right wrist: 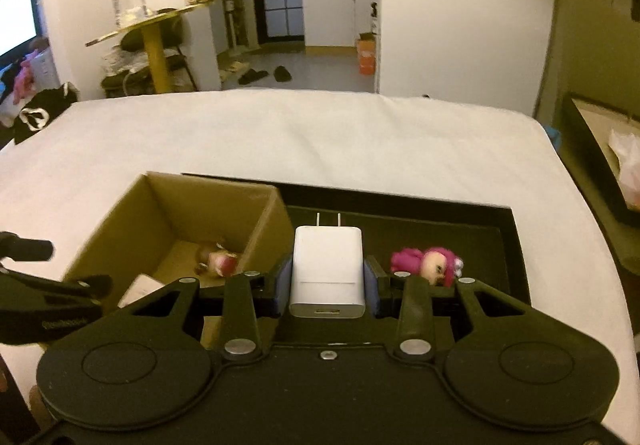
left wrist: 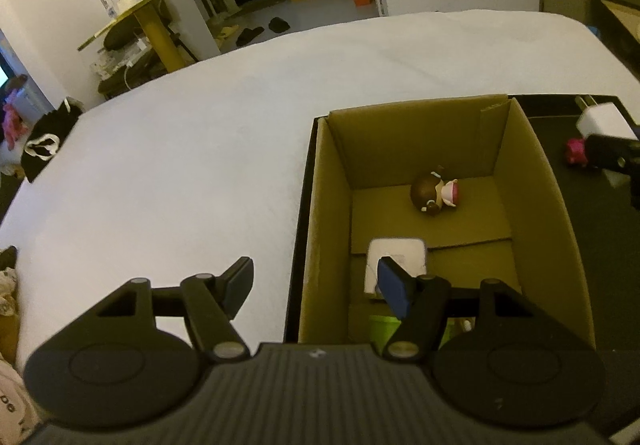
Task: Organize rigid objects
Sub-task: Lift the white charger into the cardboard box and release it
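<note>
A white rectangular plastic wall charger (right wrist: 327, 272) is pinched between the blue pads of the right claw (right wrist: 327, 285). Its long axis runs straight away from the camera, with the two metal prongs pointing forward and the port end facing back. It hangs over a flat black tray (right wrist: 506, 241) just to the right of an open brown cardboard box (left wrist: 532, 181), which sits in the tray on a white bed (left wrist: 200, 149).

The left claw (left wrist: 316, 285) is spread wide and empty, straddling the box's left wall, with one finger over the bed and the other over the box.

Inside the box lie a small brown-haired doll figure (left wrist: 434, 195) on its side and a white square item (left wrist: 396, 265), partly hidden by that finger. A green object at the box's near end is mostly covered.

A pink-haired doll figure (right wrist: 426, 261) lies in the tray right of the box.
</note>
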